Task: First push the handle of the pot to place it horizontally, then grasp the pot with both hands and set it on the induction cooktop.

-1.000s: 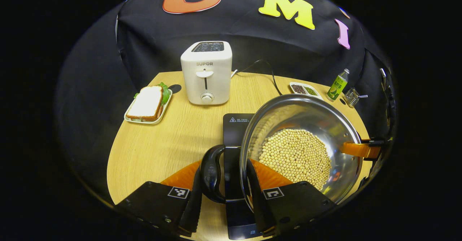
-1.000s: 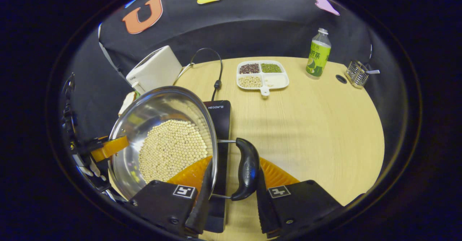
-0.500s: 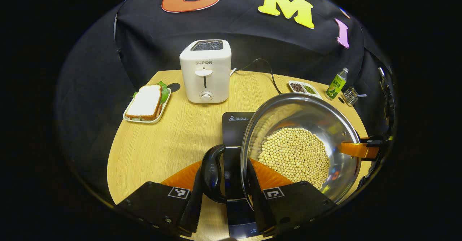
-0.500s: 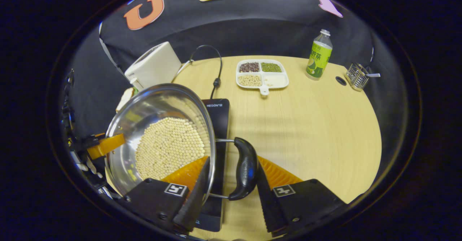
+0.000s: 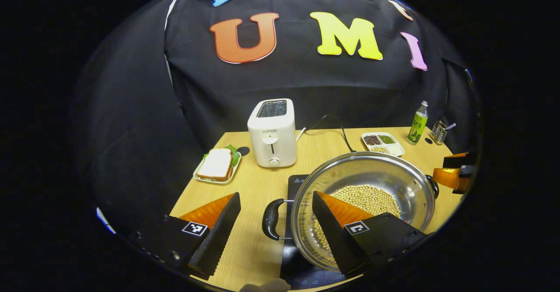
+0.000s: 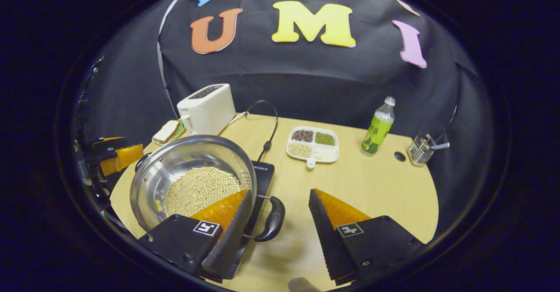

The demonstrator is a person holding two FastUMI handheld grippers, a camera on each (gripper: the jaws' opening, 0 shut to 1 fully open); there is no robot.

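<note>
The steel pot (image 5: 393, 176) holds pale beans (image 5: 367, 196) and sits level on the black induction cooktop (image 5: 299, 182). Its black side handle (image 5: 270, 218) lies between and below the spread fingers of my left gripper (image 5: 276, 194), which is open and touches nothing. In the right gripper view the pot (image 6: 175, 163) rests on the cooktop (image 6: 261, 172), and its other black handle (image 6: 272, 213) sits just left of the gap of my open right gripper (image 6: 280, 191). Each gripper also shows beyond the pot in the other's view: the right gripper (image 5: 453, 176) and the left gripper (image 6: 116, 156).
A white toaster (image 5: 272, 132) stands behind the cooktop, with its cable (image 5: 332, 123) trailing across the table. A sandwich on a plate (image 5: 216, 164) lies at the left. A divided dish of grains (image 6: 313, 142), a green bottle (image 6: 376, 128) and a wire holder (image 6: 421, 148) stand at the right.
Both grippers have let go of the pot's handles, opened wide and pulled back and up. The pot, tilted and held before, now rests level on the cooktop.
</note>
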